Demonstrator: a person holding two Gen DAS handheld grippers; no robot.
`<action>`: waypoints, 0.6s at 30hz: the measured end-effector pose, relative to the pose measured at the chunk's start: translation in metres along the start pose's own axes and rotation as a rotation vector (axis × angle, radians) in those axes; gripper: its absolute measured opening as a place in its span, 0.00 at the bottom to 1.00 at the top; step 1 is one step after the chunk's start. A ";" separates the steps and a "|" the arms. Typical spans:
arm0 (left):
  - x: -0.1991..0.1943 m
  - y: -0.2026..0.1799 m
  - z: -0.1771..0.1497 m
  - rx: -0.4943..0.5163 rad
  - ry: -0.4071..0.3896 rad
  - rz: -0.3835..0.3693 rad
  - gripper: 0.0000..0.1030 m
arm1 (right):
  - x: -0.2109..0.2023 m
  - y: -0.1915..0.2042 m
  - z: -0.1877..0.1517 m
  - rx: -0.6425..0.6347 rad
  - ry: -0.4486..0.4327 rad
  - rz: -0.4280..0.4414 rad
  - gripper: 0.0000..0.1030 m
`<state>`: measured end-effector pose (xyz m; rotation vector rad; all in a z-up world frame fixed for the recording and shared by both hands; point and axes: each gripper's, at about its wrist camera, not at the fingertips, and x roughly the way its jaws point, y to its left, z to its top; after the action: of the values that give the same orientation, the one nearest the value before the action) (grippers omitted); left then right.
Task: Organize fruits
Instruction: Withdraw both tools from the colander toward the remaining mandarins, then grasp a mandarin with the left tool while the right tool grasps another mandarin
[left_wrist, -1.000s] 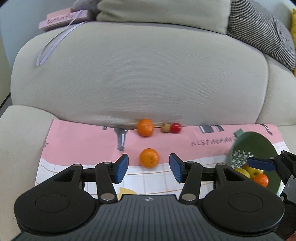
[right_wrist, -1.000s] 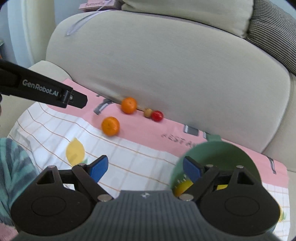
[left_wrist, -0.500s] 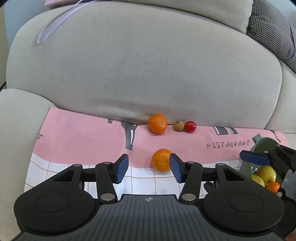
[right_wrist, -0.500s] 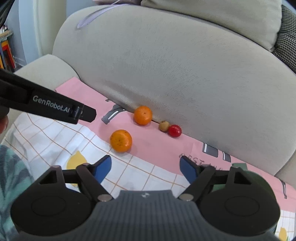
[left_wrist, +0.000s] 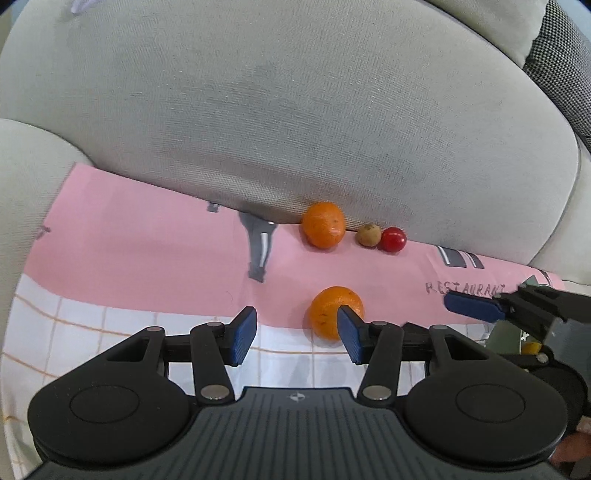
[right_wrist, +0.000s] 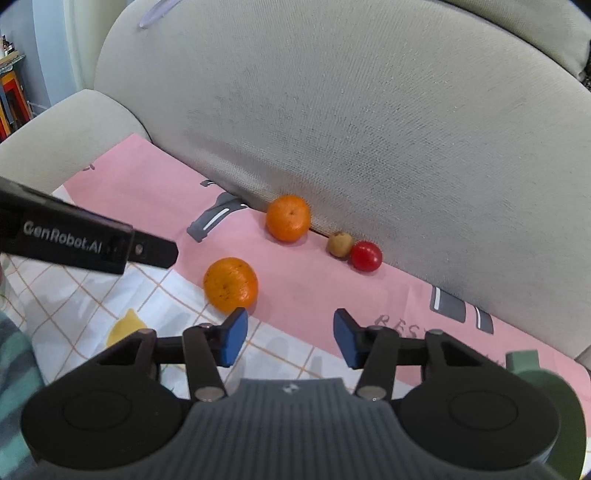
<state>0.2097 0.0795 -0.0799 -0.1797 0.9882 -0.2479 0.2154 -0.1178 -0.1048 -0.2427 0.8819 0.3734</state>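
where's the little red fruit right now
The red fruit lies at the foot of the sofa backrest, on the pink cloth, touching the small brown fruit on its left.

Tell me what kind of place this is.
Probably a home living room: a beige sofa backrest, a pink printed cloth spread on the seat with oranges, and shelves at left.

Two orange tangerines (right_wrist: 231, 283), a red tomato (right_wrist: 365, 256), a brown fruit (right_wrist: 340, 243); pink-bordered white checked cloth (right_wrist: 159, 192); beige sofa (right_wrist: 369, 110); green bowl (right_wrist: 565, 406).
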 end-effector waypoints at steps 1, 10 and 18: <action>0.003 -0.002 0.000 0.005 0.007 -0.018 0.57 | 0.003 -0.001 0.001 -0.001 -0.001 0.000 0.46; 0.038 -0.024 0.003 0.041 0.064 -0.043 0.57 | 0.018 -0.011 -0.002 -0.039 0.010 -0.079 0.45; 0.066 -0.026 0.002 -0.030 0.140 -0.065 0.46 | 0.028 -0.017 -0.007 -0.054 0.017 -0.096 0.45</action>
<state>0.2432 0.0358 -0.1248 -0.2250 1.1262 -0.3082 0.2338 -0.1294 -0.1304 -0.3367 0.8739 0.3065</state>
